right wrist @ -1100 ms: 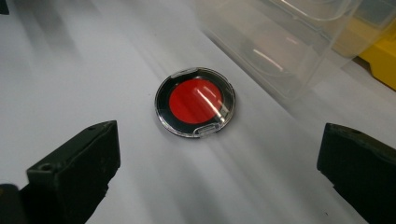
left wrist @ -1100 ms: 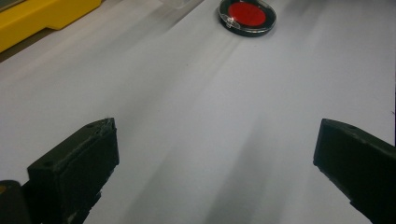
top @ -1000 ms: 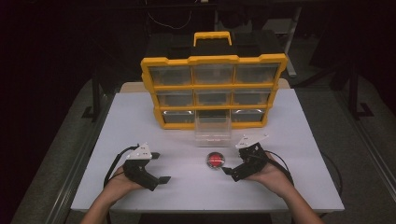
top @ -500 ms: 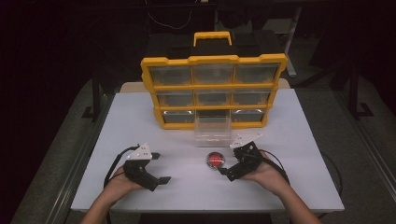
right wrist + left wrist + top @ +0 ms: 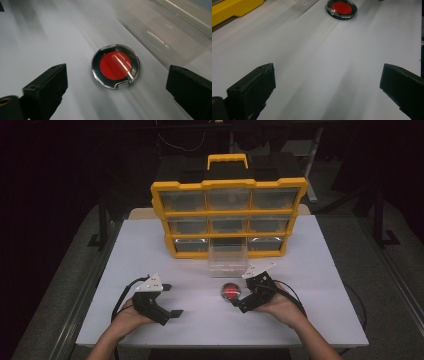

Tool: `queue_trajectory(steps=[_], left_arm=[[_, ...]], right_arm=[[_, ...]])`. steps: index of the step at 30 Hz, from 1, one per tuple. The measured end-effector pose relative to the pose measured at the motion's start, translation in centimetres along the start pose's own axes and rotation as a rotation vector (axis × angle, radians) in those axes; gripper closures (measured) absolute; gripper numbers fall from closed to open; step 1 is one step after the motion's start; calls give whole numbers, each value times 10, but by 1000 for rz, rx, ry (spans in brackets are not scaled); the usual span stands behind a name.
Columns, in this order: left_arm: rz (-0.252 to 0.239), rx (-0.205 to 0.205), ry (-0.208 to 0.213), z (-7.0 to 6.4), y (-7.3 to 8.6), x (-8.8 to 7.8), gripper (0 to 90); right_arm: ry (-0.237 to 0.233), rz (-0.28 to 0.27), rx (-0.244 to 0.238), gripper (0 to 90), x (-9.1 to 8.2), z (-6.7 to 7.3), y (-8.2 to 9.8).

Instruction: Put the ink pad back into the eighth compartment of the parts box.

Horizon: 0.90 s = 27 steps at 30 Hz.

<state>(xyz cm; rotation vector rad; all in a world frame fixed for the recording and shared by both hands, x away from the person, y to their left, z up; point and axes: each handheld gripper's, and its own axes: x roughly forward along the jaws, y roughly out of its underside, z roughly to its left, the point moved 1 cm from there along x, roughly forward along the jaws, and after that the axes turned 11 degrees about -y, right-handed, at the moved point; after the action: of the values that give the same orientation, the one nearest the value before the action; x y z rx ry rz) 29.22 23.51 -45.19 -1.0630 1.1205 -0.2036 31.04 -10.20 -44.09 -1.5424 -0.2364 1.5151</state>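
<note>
Red under a clear lid, the small round compact point(image 5: 115, 66) lay flat on the white desk point(image 5: 320, 320), just in front of the clear drawer point(image 5: 228, 261) that stood pulled out of the bottom row of the yellow organiser point(image 5: 229, 215). You had your right gripper point(image 5: 239, 303) right beside it, fingers point(image 5: 47, 86) wide apart and just starting to close, with the compact ahead of and between them but untouched by either one. So the pick had not been made: nothing was lifted, and the drawer looked empty, though its clear walls and the glare made that hard to judge. By my reading, what remained was to close on the compact, lift it and set it in that open drawer, then perhaps push the drawer home.

Your left gripper point(image 5: 172, 300) rested well apart on the left side of the desk, its fingers point(image 5: 253, 87) spread wide and holding nothing; from its own view the compact point(image 5: 342, 9) sat far ahead.

Around this, the organiser's other drawers were shut, and its black and yellow handle point(image 5: 227, 161) stood up behind. Nothing blocked the short path from compact to drawer. The one concern was the compact itself: low, smooth and flat on the desk, it could slip from the fingers if you came in too high.
</note>
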Motion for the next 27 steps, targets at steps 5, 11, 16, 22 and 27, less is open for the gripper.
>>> queue_trajectory(steps=[5,11,16,22,27], left_arm=[[1,1,0,-1,0,0,0],[-3,0,-1,-1,0,0,0],[-1,3,-1,-1,0,0,0],[-2,2,0,-1,0,1,0],[-5,-2,1,0,0,0,0]], right_arm=[[8,3,-1,78,2,0,-1],[4,12,-6,111,5,0,-3],[2,14,-5,120,7,-1,-5],[-3,23,-8,127,11,1,-7],[0,23,-17,135,14,1,-9]])
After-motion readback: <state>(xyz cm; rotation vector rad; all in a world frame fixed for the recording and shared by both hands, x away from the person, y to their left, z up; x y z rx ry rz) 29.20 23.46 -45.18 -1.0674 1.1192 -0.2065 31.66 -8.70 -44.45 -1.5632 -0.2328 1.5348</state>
